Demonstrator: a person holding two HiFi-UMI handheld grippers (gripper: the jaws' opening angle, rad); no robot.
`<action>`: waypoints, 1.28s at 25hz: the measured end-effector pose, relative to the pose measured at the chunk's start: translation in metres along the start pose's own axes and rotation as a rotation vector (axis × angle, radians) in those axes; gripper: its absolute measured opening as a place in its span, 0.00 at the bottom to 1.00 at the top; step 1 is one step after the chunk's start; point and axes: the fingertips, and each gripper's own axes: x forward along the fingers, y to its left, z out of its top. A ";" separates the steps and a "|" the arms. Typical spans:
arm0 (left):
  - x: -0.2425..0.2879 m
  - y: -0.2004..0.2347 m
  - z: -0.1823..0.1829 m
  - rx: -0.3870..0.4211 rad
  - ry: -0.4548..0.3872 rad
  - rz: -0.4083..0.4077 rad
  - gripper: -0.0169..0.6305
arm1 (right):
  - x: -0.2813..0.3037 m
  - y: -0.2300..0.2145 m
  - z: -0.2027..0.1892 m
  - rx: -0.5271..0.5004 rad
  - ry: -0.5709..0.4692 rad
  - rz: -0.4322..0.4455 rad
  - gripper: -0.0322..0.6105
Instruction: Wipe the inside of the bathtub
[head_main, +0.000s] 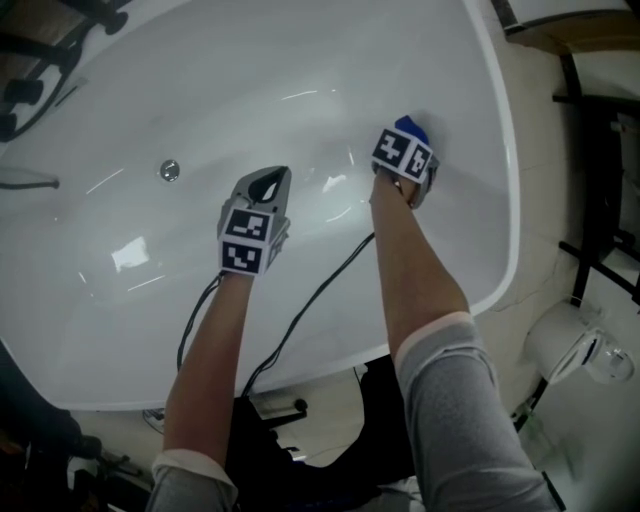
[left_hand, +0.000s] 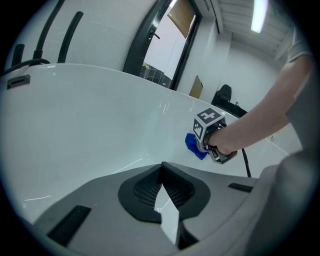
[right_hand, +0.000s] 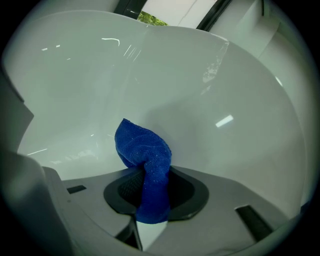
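The white bathtub (head_main: 300, 60) fills the head view, with its round metal drain (head_main: 170, 170) on the floor at the left. My right gripper (head_main: 408, 150) is low against the tub's right inner wall, shut on a blue cloth (head_main: 412, 128). The bunched cloth (right_hand: 145, 150) sticks out of its jaws and presses on the wall in the right gripper view. My left gripper (head_main: 268, 182) hovers over the middle of the tub floor, right of the drain, jaws together with nothing in them. From the left gripper view the right gripper (left_hand: 201, 146) and the cloth (left_hand: 192, 146) show ahead.
Black cables (head_main: 310, 300) run from both grippers over the tub's near rim (head_main: 330, 365). A black metal frame (head_main: 600, 180) and a white fixture (head_main: 575, 345) stand on the floor to the right. Dark tub fittings (left_hand: 20, 80) sit on the far-left rim.
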 end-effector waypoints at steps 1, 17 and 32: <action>-0.004 -0.002 0.006 0.001 -0.003 0.001 0.03 | -0.005 -0.006 0.005 0.006 -0.002 -0.001 0.21; -0.063 -0.052 0.078 -0.007 -0.014 0.014 0.03 | -0.072 -0.095 0.067 0.044 -0.015 -0.011 0.21; -0.166 -0.116 0.112 -0.036 0.014 0.038 0.03 | -0.178 -0.170 0.113 -0.076 -0.181 0.048 0.21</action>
